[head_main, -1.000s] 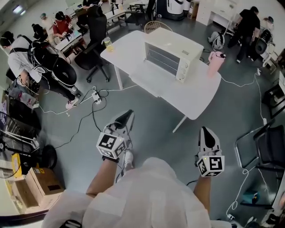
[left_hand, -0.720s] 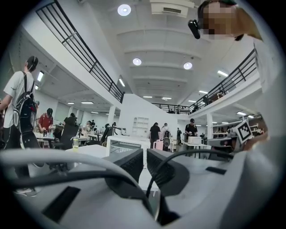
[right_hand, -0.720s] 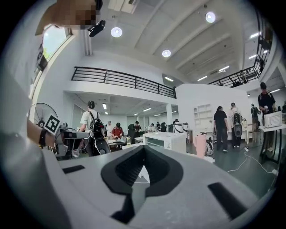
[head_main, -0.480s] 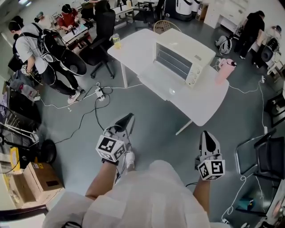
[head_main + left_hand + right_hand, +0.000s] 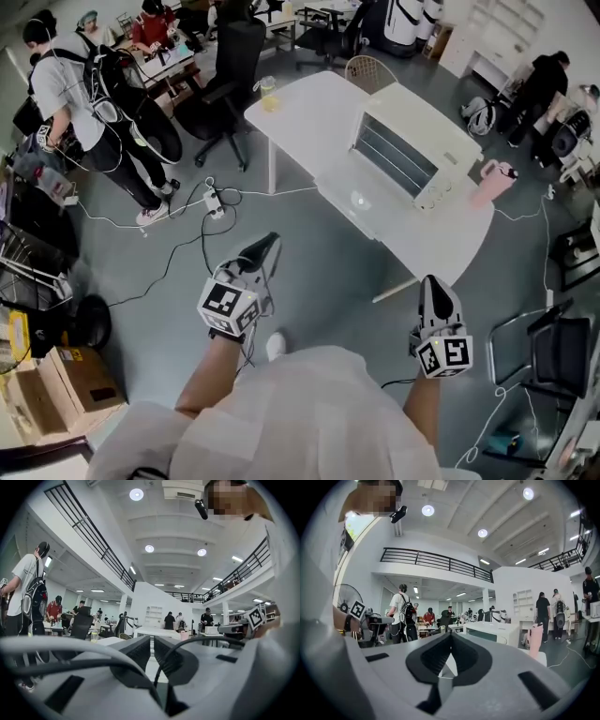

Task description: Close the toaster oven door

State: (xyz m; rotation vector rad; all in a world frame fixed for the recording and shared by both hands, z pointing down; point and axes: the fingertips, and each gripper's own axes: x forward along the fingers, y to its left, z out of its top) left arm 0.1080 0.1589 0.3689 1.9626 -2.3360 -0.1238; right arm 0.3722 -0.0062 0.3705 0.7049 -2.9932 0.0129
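A bare gray floor lies between the person and the white worktop (image 5: 309, 112). A power strip (image 5: 214, 202) and cords lie on the floor to the left. A black chair (image 5: 230, 66) stands by the worktop, and a person with a backpack (image 5: 84, 89) stands farther left. On the worktop are a glass (image 5: 269, 92), a pink cup (image 5: 492, 181) and the white toaster oven (image 5: 417, 141). Its door (image 5: 361, 199) lies folded down flat in front. The 2 tools are well away from the oven. The left tool (image 5: 267, 246) is squeezed to a thin slit and holds nothing. The right tool (image 5: 433, 284) is closed and holds nothing.
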